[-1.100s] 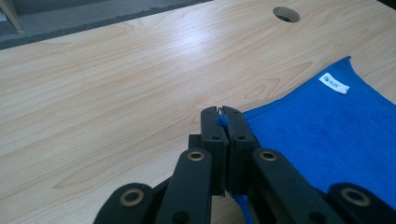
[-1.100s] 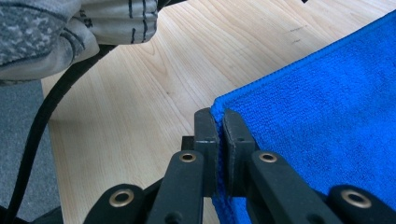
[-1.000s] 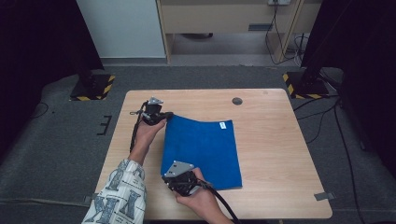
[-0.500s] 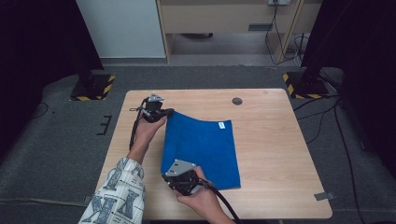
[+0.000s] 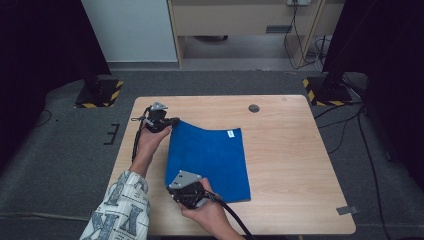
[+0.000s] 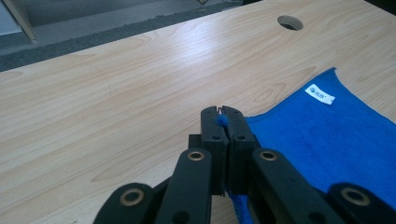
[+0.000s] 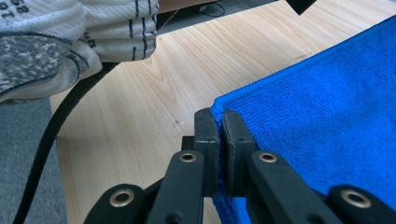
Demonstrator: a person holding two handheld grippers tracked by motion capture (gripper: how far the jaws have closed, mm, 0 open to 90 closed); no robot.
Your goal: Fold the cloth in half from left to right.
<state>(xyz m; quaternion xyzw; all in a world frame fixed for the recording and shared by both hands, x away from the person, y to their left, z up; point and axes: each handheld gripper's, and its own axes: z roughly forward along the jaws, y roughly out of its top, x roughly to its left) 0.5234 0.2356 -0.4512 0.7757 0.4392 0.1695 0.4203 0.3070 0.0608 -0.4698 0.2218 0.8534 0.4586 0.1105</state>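
A blue towel (image 5: 209, 161) lies on the light wooden worktop (image 5: 295, 165), toward the person's left half of it, with most of the cloth flat and its left edge lifted off the wood. The left gripper (image 5: 170, 121) sits at the towel's far left corner with its jaws pressed together on that corner; in the left gripper view (image 6: 223, 116) a small tuft of blue fabric pokes out between the closed tips, and the rest of the towel (image 6: 327, 135) spreads away to the right of the jaws over the wood. A small white label (image 6: 320, 94) is sewn near the towel's far edge, seen in the high view (image 5: 230, 133) at the far right corner. The right gripper (image 5: 187, 192) is at the towel's near left corner, and in the right gripper view (image 7: 219, 119) its jaws are likewise pinched shut on the hemmed edge of the cloth, with the blue pile (image 7: 322, 112) rising up and to the right. In that same view the person's patterned sleeve (image 7: 70, 37) and a black cable (image 7: 51, 135) lie off to the left, above the worktop. A round cable hole (image 5: 254, 108) marks the worktop beyond the towel, well apart from it. Both forearms come in from the near edge, the left one in the patterned sleeve (image 5: 120, 207).
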